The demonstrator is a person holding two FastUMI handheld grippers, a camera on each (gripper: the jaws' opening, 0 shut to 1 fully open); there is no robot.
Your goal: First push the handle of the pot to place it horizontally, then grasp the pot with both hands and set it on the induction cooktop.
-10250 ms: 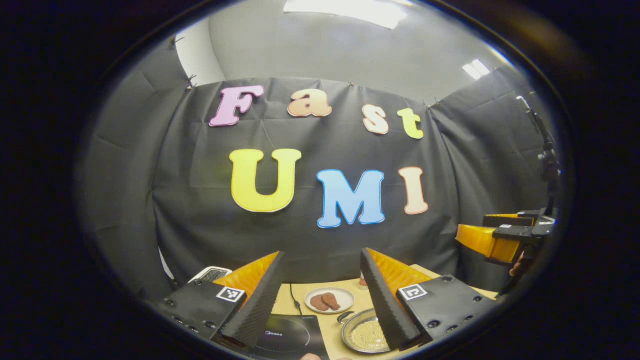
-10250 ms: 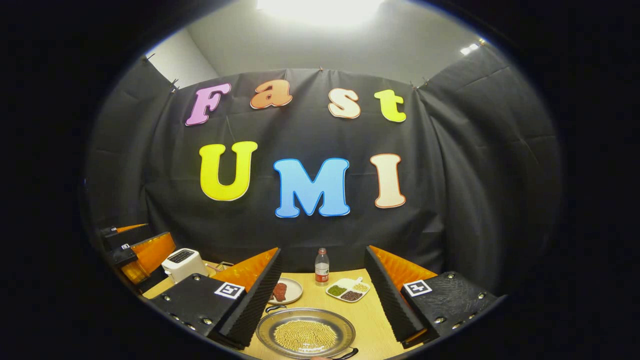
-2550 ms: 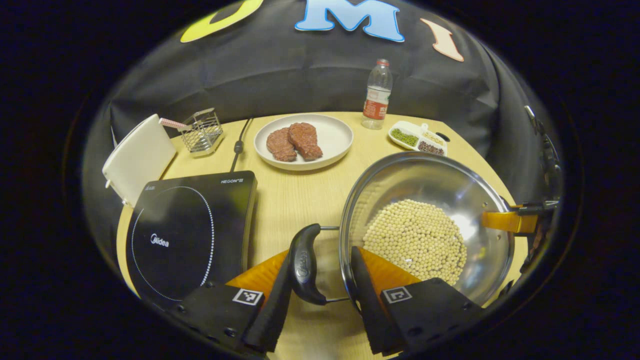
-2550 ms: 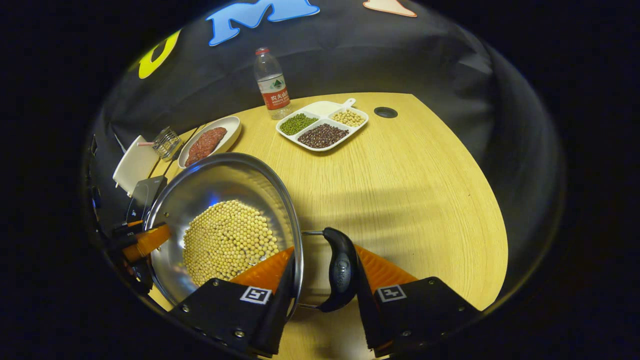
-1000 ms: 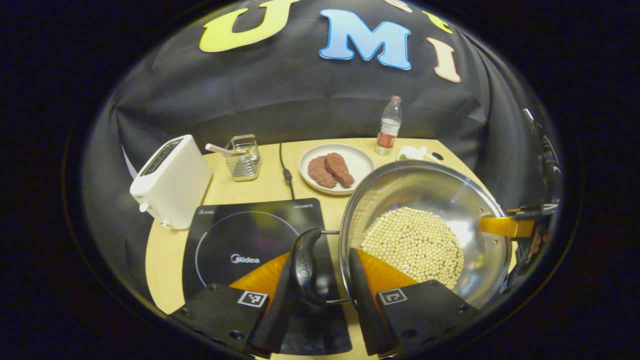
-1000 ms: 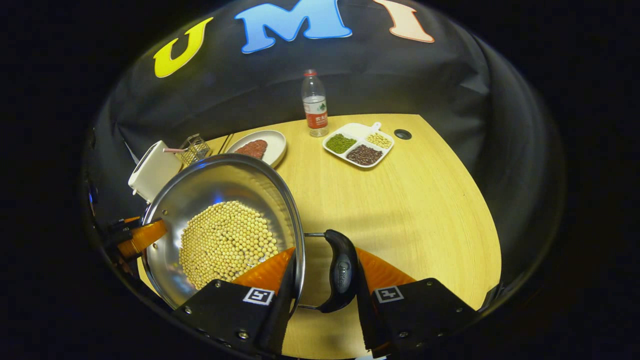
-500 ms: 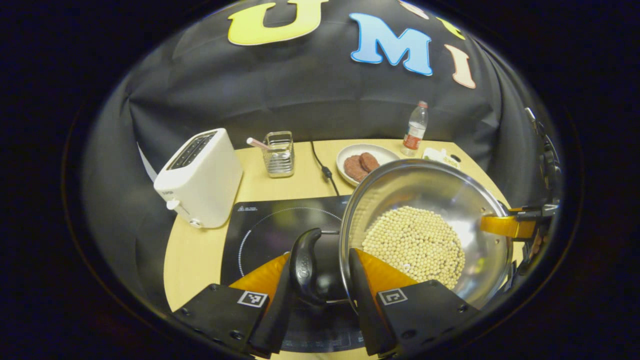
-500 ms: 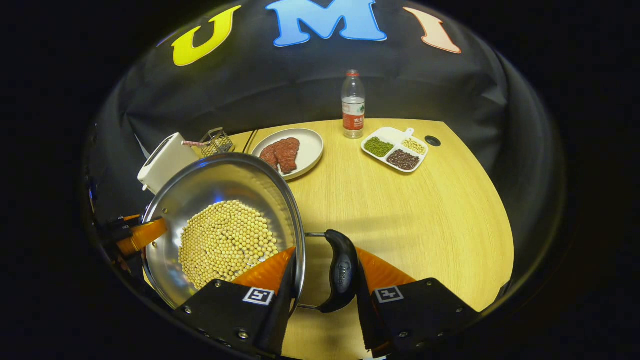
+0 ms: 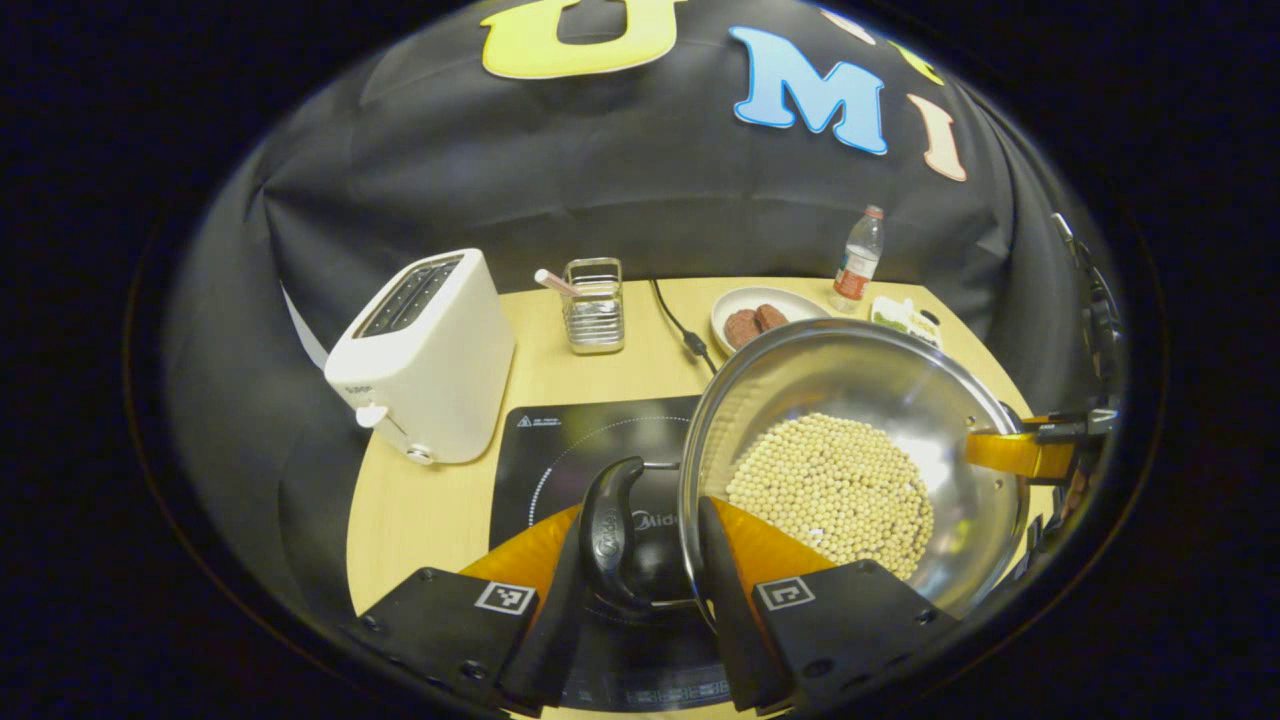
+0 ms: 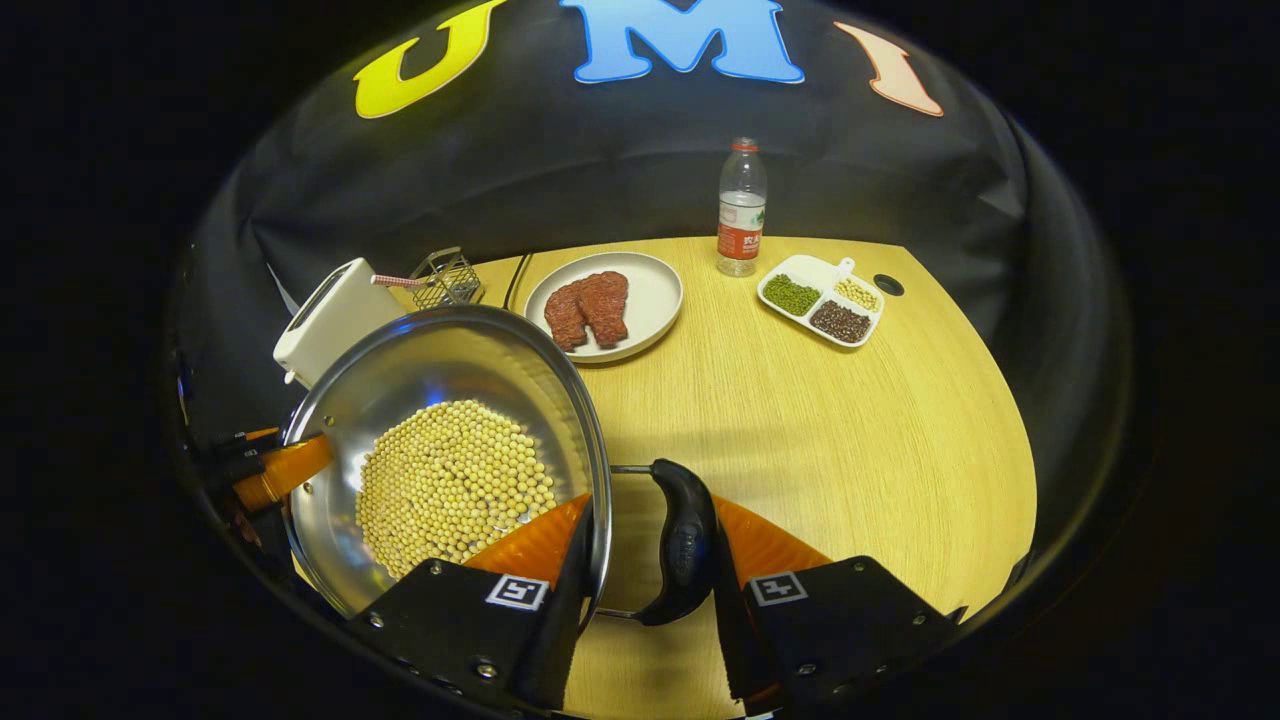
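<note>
A steel pot (image 9: 850,385) holding a bed of pale beans (image 9: 830,490) hangs between both grippers. My left gripper (image 9: 640,515) is shut on its dark loop handle (image 9: 607,530), one finger outside the loop and the other inside the pot rim. Below that handle and the pot's near side lies the black induction cooktop (image 9: 580,450). In the right gripper view, my right gripper (image 10: 650,515) is shut the same way on the opposite handle (image 10: 685,545) of the pot (image 10: 440,370). Each gripper shows across the pot from the other: the right gripper (image 9: 1010,452) and the left gripper (image 10: 280,475).
A white toaster (image 9: 425,350) stands left of the cooktop, a wire basket (image 9: 594,305) behind it. A plate with meat patties (image 10: 650,300), a bottle (image 10: 741,210) and a divided dish of beans (image 10: 822,290) sit at the back of the wooden table (image 10: 850,430).
Both grippers have carried the pot leftward, so the cooktop now lies under its left handle and near side. Both grips are unchanged.
</note>
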